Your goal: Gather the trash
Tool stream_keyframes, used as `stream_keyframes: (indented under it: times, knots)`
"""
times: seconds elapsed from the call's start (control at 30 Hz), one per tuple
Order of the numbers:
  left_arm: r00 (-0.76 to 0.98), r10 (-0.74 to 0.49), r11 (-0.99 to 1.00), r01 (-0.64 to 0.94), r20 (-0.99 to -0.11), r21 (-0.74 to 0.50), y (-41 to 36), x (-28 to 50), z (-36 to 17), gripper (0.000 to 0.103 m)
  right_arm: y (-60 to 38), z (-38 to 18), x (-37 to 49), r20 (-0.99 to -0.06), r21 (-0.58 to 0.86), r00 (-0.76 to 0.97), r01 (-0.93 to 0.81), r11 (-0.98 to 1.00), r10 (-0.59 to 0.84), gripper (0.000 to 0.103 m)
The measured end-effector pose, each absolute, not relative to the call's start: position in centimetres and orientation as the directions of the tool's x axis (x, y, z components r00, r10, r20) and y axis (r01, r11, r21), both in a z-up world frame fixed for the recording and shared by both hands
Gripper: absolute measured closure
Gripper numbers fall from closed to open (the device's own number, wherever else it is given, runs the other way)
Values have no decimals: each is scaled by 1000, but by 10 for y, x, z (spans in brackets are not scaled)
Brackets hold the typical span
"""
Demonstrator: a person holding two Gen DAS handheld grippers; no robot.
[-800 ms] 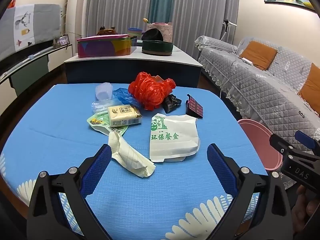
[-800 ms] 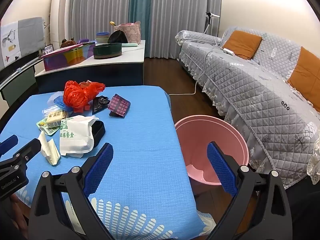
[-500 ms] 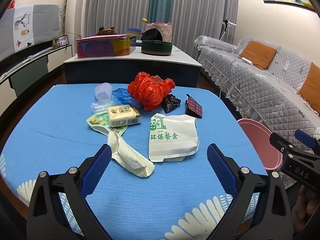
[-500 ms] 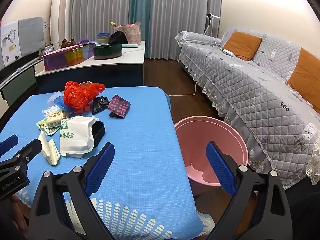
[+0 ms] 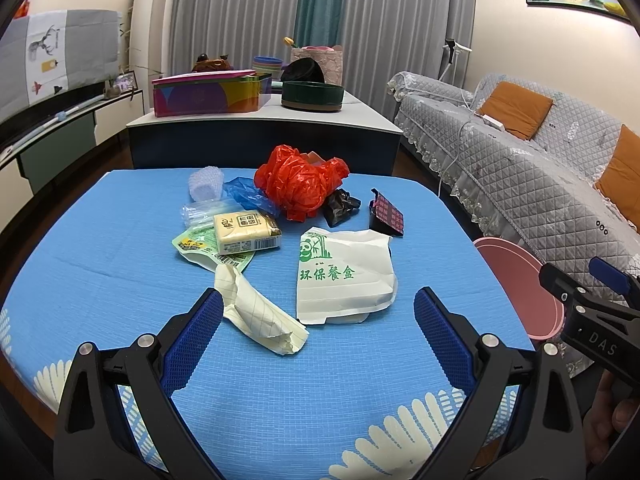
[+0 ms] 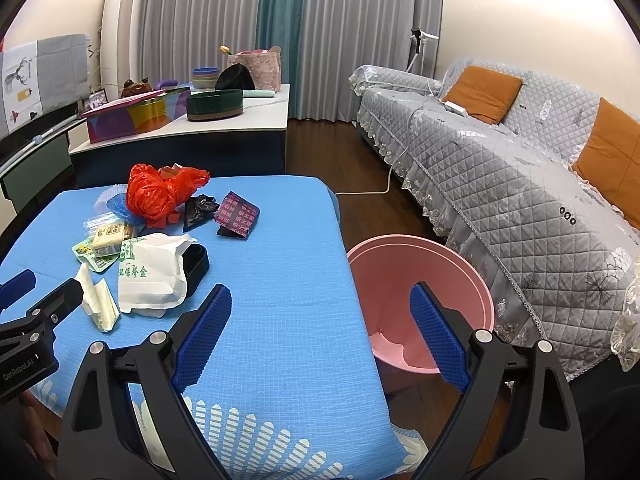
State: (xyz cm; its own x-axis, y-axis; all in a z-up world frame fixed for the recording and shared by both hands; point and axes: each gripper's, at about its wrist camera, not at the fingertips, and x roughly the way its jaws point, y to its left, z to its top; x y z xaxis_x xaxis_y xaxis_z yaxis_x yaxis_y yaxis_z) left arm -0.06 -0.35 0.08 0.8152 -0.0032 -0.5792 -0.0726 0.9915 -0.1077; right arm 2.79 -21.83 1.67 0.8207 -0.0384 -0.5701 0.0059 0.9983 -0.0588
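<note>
Both claws are held spread and empty: the left gripper (image 5: pixel 316 324) over crumpled paper (image 5: pixel 256 312), the right gripper (image 6: pixel 320 330) above the table edge. Trash is heaped on the blue tablecloth (image 5: pixel 304 392); a black container (image 6: pixel 196 266) is half hidden under the white bag (image 6: pixel 150 276). The pink bin (image 6: pixel 420 280) is partly blocked.

Black frames, ribbed blue fingers (image 5: pixel 192 332)

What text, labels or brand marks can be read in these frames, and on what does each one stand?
"环保餐盒" in green, under a panda drawing: white paper bag.
"DAS": body of the right gripper in the left wrist view.
"GenRobot.AI": body of the left gripper in the right wrist view.
Tissue pack, green wrapper: print too small to read.
</note>
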Motion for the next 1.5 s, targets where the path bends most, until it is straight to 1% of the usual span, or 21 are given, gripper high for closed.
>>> stream_keyframes:
  times: [0.3, 0.33, 0.47, 0.63, 0.73, 0.77, 0.87, 0.93, 1.0, 1.07, 1.1, 1.13, 1.3, 1.43, 1.5]
  knots:
    - [815, -2, 992, -72, -580, -105, -4, 0, 1, 10, -219, 19, 27, -563, -62, 825, 8, 998, -42, 15]
    - [815, -3, 992, -72, -579, -107, -3, -1, 1, 10, -219, 19, 26, -561, -64, 826, 9, 998, -43, 17]
    - [814, -2, 992, -72, -580, -105, -3, 0, 1, 13, -217, 19, 26, -555, -55, 831, 8, 998, -37, 21]
    - [812, 25, 990, -101, -583, -98, -1, 1, -2, 13, -213, 18, 27, -553, -19, 833, -18, 1000, 5, 28]
    - [811, 54, 988, -129, -583, -89, 4, -2, 1, 14, -208, 19, 27, -548, 13, 835, -50, 999, 49, 35]
    - [815, 59, 986, -137, -577, -93, 6, -2, 0, 17, -206, 18, 27, -547, 21, 835, -61, 998, 62, 38]
    - [798, 67, 980, -167, -599, -112, 15, 0, -5, 23, -197, 16, 32, -548, 51, 829, -104, 993, 115, 47]
    - [762, 57, 972, -190, -645, -139, 21, 4, -11, 26, -189, 13, 37, -551, 69, 820, -141, 988, 156, 52]
    - [743, 54, 965, -210, -667, -156, 27, 9, -16, 29, -181, 8, 41, -554, 81, 811, -171, 982, 187, 56]
    - [729, 78, 965, -226, -680, -132, 28, 13, -20, 30, -174, 4, 48, -561, 93, 800, -195, 976, 213, 57]
    - [723, 85, 965, -231, -685, -124, 29, 15, -21, 33, -171, 1, 52, -565, 99, 793, -206, 974, 225, 59]
    - [737, 96, 966, -230, -670, -115, 30, 15, -21, 35, -168, -2, 56, -570, 105, 787, -215, 971, 236, 59]
    - [734, 95, 962, -242, -673, -128, 36, 27, -30, 45, -159, -14, 72, -592, 136, 755, -254, 958, 284, 60]
    - [724, 95, 962, -243, -683, -124, 38, 34, -36, 51, -151, -23, 84, -610, 153, 731, -271, 950, 306, 60]
    - [717, 91, 961, -244, -691, -128, 40, 39, -41, 57, -148, -27, 88, -619, 160, 719, -277, 947, 315, 60]
